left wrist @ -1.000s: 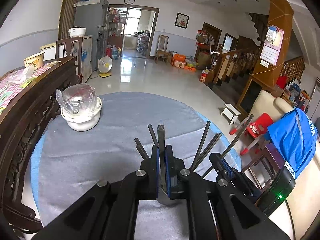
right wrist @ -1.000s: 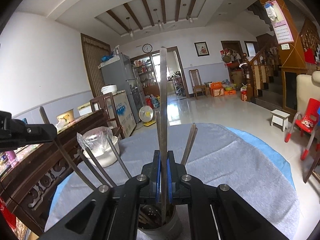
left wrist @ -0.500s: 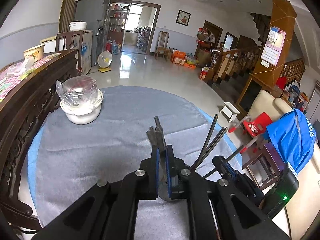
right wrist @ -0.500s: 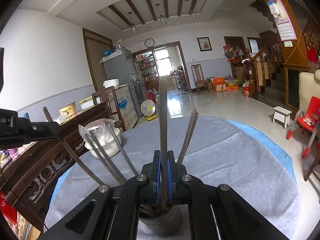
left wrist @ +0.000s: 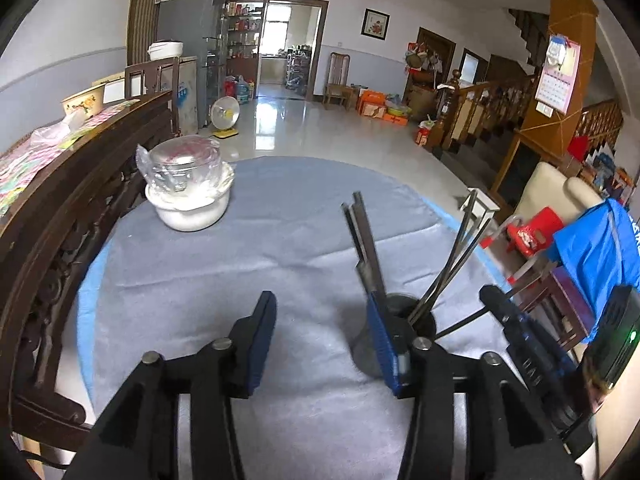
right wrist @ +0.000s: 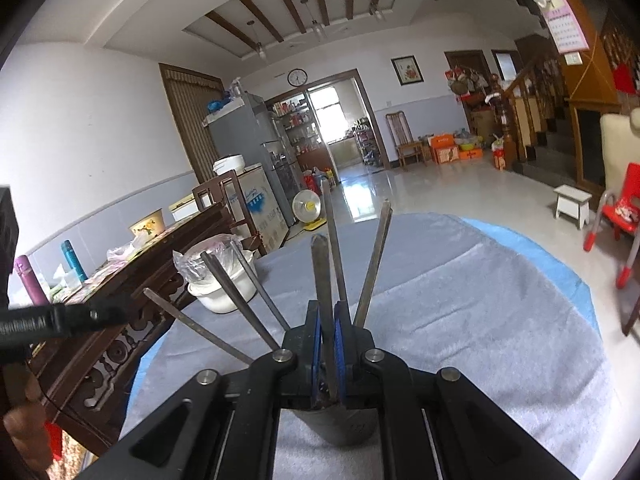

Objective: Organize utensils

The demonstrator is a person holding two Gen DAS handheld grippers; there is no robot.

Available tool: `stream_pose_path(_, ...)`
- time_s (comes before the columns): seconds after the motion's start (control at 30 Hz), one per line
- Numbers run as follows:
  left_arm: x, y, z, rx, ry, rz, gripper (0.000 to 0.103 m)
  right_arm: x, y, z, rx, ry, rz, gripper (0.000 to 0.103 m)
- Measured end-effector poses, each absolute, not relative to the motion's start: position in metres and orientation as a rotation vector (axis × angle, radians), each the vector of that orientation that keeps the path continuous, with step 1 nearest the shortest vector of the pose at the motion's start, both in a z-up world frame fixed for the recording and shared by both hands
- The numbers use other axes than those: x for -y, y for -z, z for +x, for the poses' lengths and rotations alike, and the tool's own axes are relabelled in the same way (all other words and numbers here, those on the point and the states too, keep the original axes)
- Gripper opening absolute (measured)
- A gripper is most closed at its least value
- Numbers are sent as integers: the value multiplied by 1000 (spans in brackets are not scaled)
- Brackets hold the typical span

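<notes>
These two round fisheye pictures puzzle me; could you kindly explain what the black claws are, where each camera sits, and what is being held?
There is no robot: a person carries a two-finger gripper in each hand, and a camera on each one looks forward along its fingers. One picture is from the left hand, the other from the right.

On the grey cloth covering the round table stand a metal utensil cup with utensils in it and a white pot wrapped in plastic.

The left gripper has just been opening; nothing is between its jaws, so it holds nothing. The right gripper is shut on a flat metal utensil handle standing in the cup.
</notes>
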State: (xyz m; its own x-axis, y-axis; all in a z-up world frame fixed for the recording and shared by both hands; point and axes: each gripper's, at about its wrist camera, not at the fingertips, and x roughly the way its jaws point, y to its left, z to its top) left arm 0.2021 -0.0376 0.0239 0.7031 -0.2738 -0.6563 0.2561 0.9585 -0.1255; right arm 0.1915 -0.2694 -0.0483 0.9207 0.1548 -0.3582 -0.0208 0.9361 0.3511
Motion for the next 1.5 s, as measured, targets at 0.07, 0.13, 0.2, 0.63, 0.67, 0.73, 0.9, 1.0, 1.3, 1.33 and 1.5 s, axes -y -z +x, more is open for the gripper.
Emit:
stream_pose_path(0.07,33,-22,195,-724,282,-18,69,270,48,189,-397,-100,359,8)
stream_pose_path(0.13,29,-20,189,-721,262,-3,73,270,49,185,-405,-112,369,8)
stream_pose_path(0.2,27,-16,184,-725,248,17,74,271,51,181,-412,-124,383,9)
stream_pose_path(0.63,39,-6,160,-680,93,191,89,266,68,154,-478,-157,391,9)
stream_pose_path(0.67,39,-7,157,-677,84,195,89,264,67,150,-476,-155,387,9)
stream_pose_path(0.73,38,-9,152,-670,71,200,89,264,65,146,-474,-146,384,9)
stream_pose_path(0.9,37,-14,137,-647,45,209,89,263,61,135,-483,-136,391,9)
stream_pose_path(1.0,36,-18,125,-634,21,216,90,260,61,127,-498,-134,390,9)
stream_pose_path(1.3,37,-30,83,-585,-7,230,92,264,56,94,-513,-136,411,9)
stream_pose_path(1.33,37,-30,79,-583,-12,231,92,264,56,91,-516,-138,411,10)
stream_pose_path(1.5,36,-38,59,-564,-37,236,92,262,54,70,-511,-165,439,68)
